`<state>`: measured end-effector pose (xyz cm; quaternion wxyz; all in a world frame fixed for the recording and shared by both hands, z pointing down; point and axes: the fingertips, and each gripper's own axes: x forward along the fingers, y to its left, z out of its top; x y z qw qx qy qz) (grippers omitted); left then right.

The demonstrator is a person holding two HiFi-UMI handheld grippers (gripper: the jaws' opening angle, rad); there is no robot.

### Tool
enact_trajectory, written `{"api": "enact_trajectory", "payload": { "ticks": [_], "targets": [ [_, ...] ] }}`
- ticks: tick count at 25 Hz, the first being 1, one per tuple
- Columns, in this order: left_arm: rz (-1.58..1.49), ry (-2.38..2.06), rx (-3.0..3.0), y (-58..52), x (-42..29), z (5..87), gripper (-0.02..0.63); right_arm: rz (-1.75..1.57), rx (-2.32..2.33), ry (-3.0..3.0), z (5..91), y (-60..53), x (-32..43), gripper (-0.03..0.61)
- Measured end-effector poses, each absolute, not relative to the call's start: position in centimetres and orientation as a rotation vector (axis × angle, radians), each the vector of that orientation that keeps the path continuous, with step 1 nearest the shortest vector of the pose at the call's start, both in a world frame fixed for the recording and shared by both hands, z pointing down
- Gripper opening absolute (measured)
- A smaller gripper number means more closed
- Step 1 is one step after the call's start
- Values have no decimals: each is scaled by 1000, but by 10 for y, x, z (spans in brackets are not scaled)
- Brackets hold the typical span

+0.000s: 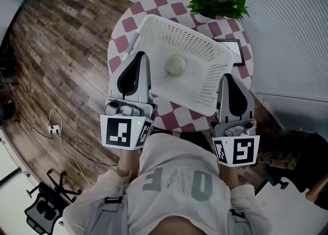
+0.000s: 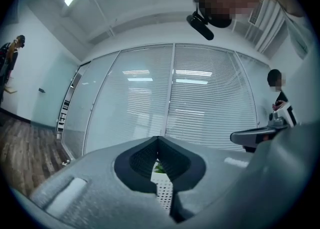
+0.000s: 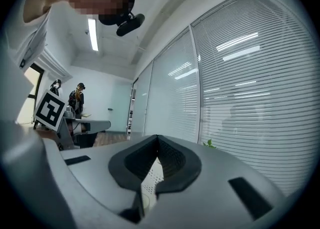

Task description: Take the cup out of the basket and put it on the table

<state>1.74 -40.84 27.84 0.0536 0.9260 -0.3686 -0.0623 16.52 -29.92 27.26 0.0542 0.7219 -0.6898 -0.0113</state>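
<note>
Cup [image 1: 175,65] sits in basket [image 1: 205,54]. Left gripper [image 1: 139,57] and right gripper [image 1: 229,79] are clenched shut; I must open one wide before dipping in.

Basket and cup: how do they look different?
The basket is big and boxy, while the cup is small and round. The basket's walls are full of little holes, but the cup looks smooth. The basket does the holding, and the cup sits inside it on its floor. Both are whitish.
</note>
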Motion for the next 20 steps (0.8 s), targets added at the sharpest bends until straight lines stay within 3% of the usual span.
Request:
{"api": "enact_trajectory", "payload": {
  "ticks": [7,11,16,19,20],
  "targets": [
    [-204,-1218,2803,-407,14,272,3,-113,2064,-2214,266,-313,170,9],
    [-211,-1294,2789,-407,10,265,5,-220,1793,-2352,265,-333,157,11],
    [-183,-1342,2749,-409,6,283,5,-608,1485,-2135,268,-356,156,12],
    [-44,-1404,2800,-412,9,299,5,-579,1190,-2158,294,-364,146,17],
    [-1,-1412,2821,-411,11,303,5,-527,1106,-2169,308,-365,144,50]
  ]
}}
